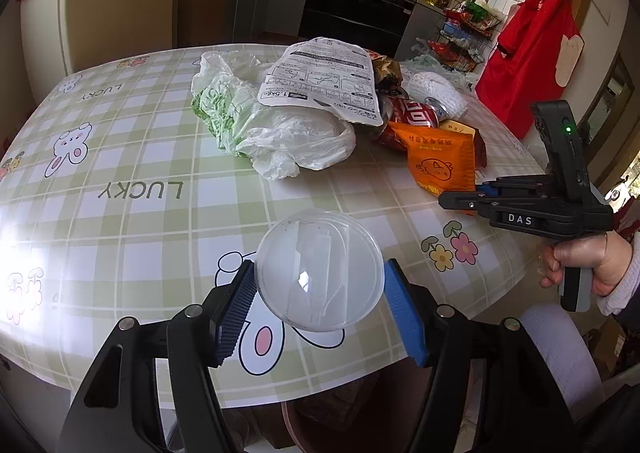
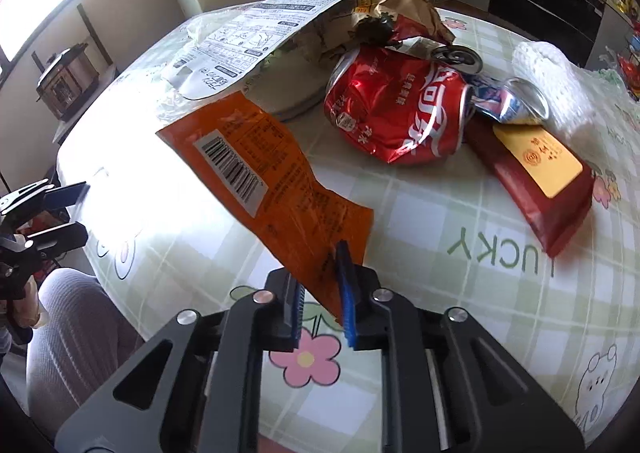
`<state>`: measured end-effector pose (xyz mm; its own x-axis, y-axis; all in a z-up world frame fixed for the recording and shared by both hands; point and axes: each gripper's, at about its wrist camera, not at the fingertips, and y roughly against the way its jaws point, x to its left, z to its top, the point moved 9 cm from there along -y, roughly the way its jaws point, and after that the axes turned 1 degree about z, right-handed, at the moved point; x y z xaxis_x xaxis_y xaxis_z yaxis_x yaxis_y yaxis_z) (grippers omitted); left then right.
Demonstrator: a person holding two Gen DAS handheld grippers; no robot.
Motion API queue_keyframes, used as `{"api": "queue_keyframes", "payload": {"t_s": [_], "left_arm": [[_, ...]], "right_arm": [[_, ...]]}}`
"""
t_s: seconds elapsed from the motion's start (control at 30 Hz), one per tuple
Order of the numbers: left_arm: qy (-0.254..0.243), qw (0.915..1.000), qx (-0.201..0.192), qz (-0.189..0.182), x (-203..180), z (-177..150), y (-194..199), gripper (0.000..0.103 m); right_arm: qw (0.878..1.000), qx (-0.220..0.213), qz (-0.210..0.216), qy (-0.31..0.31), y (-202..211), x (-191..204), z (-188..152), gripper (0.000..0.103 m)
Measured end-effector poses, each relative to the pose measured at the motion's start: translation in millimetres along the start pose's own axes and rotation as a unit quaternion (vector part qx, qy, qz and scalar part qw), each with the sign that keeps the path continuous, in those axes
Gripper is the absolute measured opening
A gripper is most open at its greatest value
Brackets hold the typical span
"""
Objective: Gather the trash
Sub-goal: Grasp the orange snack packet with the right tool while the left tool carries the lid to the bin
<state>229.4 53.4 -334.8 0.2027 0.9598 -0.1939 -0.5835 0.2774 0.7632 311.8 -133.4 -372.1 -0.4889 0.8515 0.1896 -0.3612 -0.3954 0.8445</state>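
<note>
The trash lies in a loose heap at the far side of the bench (image 1: 132,157), and most of it is light, thin stuff that will crumple or slide rather than resist. In my left hand-held gripper (image 1: 320,301) I have a clear dome lid (image 1: 320,271), held by its rim between the pads with the jaws roughly half open; it is slick, springy plastic, so I judge a firm squeeze would pop it out or crack it, and the rim is the right place to hold. My right hand-held gripper (image 2: 320,293) is nearly closed on the near corner of the orange packet (image 2: 264,181), which hangs off the pads and lifts clear of the bench along most of its length. Foil like that weighs next to nothing but is slippery, so a pinch well in from the edge seems safest (a corner hold may tear or slip). Behind it sit a crushed red can (image 2: 396,109), stiff and dented, best taken across its flattened middle, a dark red pouch (image 2: 536,181) beside it, a white printed bag (image 2: 248,25), and a soft plastic bag (image 1: 276,133) that should bunch wherever I grab it.
</note>
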Motion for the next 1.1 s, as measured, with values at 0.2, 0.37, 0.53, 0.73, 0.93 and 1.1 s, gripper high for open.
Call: {"api": "queue_keyframes", "payload": {"t_s": [0.2,0.37,0.53,0.73,0.93,1.1], "left_arm": [[-0.016,0.9998,-0.006,0.004,-18.3,-2.4,16.3,0.063],[-0.031,0.9994,-0.012,0.009,-33.5,-3.8,34.2,0.063],[-0.036,0.9988,-0.030,0.012,-50.1,-5.0,59.3,0.063],[-0.047,0.9980,-0.039,0.013,-73.3,-15.4,84.1,0.063],[-0.057,0.9977,-0.035,0.007,-95.9,-31.5,93.1,0.063],[-0.065,0.9975,-0.028,0.002,-109.6,-39.4,90.2,0.064]], "right_arm": [[0.999,-0.035,0.012,-0.035,30.0,13.4,-23.4,0.008],[0.996,-0.056,0.033,-0.065,57.0,20.8,-45.0,0.008],[0.993,-0.080,0.047,-0.068,91.9,28.0,-56.1,0.008],[0.990,-0.116,0.048,-0.064,134.9,31.5,-68.2,0.008],[0.987,-0.139,0.049,-0.058,166.3,36.1,-85.6,0.008],[0.986,-0.145,0.052,-0.058,177.8,37.5,-97.1,0.008]]}}
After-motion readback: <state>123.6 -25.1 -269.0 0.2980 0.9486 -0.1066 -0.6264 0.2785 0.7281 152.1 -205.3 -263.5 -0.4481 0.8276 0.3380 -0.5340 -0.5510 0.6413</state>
